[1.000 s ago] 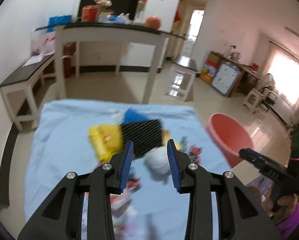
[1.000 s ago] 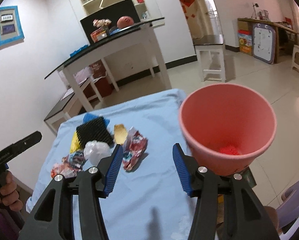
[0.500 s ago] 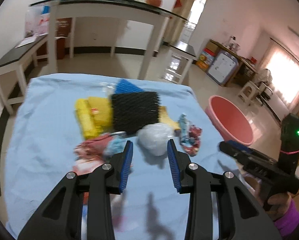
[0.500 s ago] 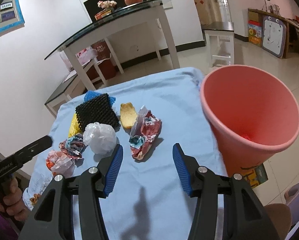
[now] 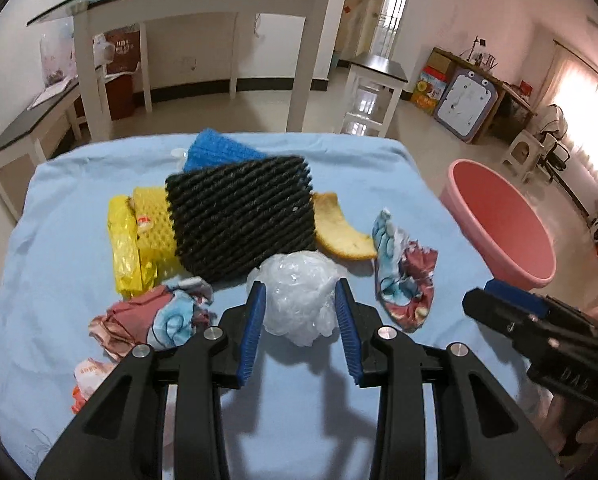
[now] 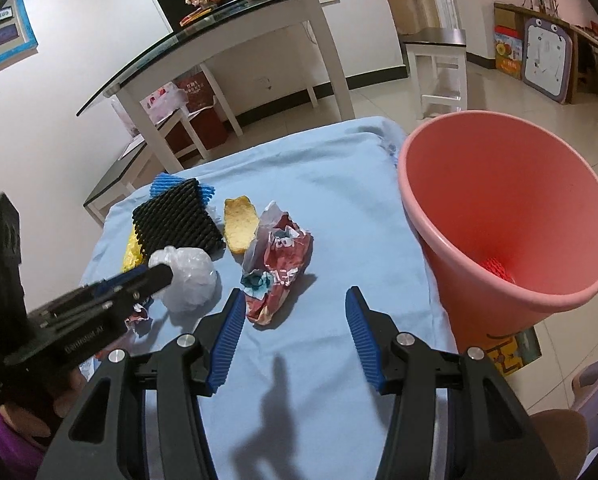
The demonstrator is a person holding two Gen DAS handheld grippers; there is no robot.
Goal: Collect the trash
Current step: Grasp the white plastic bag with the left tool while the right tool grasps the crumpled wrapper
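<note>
**benchwatcher:** How far into the trash run are you? Looks like the pile's mostly untouched.

**me (on the rig remotely):** Pretty much, yeah. The white plastic bag ball [image 5: 299,296] is what I'm lined up on, and it's sitting on the blue cloth [image 5: 59,216] right between the blue pads of my left gripper [image 5: 300,320]. Jaws are apart. From the wrist view the pads flank the bag, but I can't tell if either one is actually touching it, so I'd call nothing grabbed yet.

**benchwatcher:** And the other hand?

**me:** My right gripper [image 6: 295,332] is spread wide with nothing in it, hovering over bare cloth. The crumpled red-and-blue wrapper [image 6: 279,268] lies just ahead of its left pad, not between the two.

**benchwatcher:** What's left then?

**me:** Nearly everything, I reckon. Just behind the bag there's the black foam net [image 5: 239,220] with a blue foam net [image 5: 219,152] poking out from under it, yellow foam and wrapper [image 5: 135,236] to the left, a peel [image 5: 339,232] to the right, and more crumpled wrappers [image 5: 155,320] near my left jaw. The pink bucket [image 6: 499,208] stands off the table's right edge, and I can only see one red scrap [image 6: 497,270] in the bottom. So early days.
</note>
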